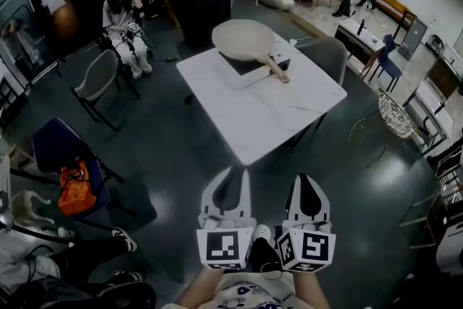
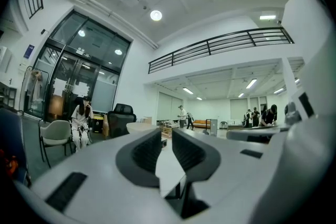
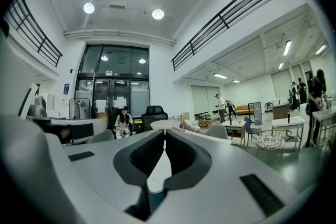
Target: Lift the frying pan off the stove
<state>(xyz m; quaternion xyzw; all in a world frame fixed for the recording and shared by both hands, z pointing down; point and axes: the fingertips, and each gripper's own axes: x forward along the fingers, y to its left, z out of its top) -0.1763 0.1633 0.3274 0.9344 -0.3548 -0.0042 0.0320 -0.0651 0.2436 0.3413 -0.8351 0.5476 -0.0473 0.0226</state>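
Jaws together on left gripper [image 1: 235, 174], right gripper [image 1: 307, 179]; frying pan [image 1: 242, 40] atop stove [image 1: 248, 71]

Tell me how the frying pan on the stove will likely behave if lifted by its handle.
The frying pan looks rigid, so it should rise off the stove as one piece. Its wide bowl sits far out from the long handle, so gripped there it will probably feel front-heavy and try to tilt. The slim, smooth-looking handle may twist when gripped.
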